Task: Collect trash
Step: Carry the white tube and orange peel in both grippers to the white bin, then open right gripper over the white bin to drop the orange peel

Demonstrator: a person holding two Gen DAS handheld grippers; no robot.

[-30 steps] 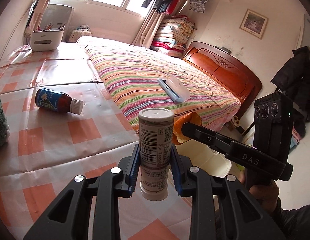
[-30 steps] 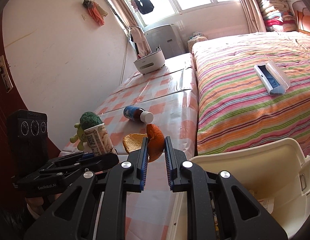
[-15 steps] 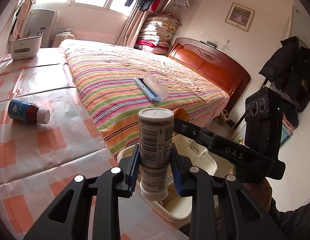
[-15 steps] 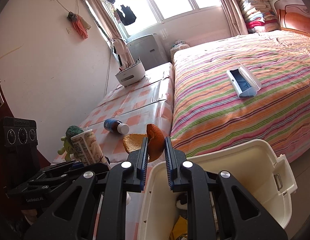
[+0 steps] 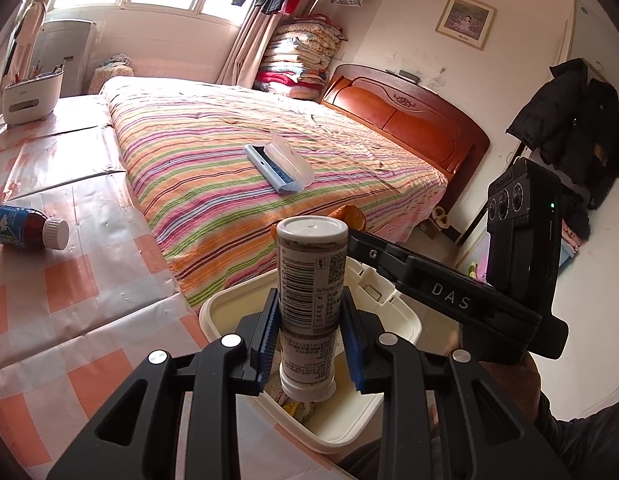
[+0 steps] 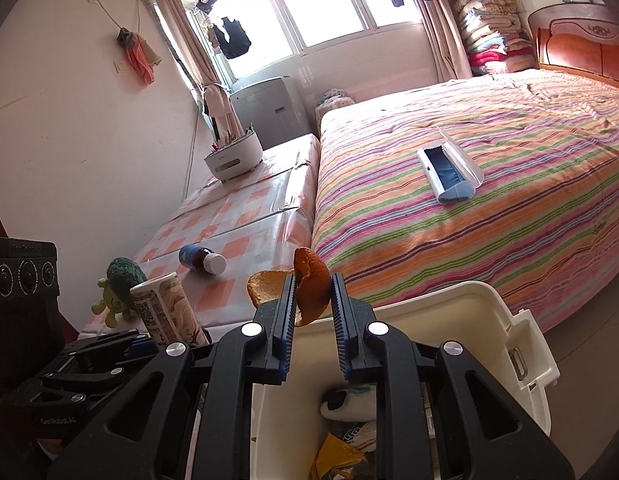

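Trash here is two bits: a white cylindrical canister with a barcode label (image 5: 311,300), standing upright and clamped between the blue pads of the left tongs (image 5: 311,338), and a curled orange peel (image 6: 309,288) sitting between the pads of the right tongs (image 6: 312,320). The right ones are just starting to spread, and the peel touches the left pad while there's a gap on the other side. Both hang right over the open cream plastic bin (image 6: 449,308), which has wrappers and paper scraps inside. It stands between the table with the orange-and-white checked cloth (image 5: 61,292) and the striped bed (image 5: 229,152). A brown bottle with a white cap (image 5: 29,228) lies on its side on the table.
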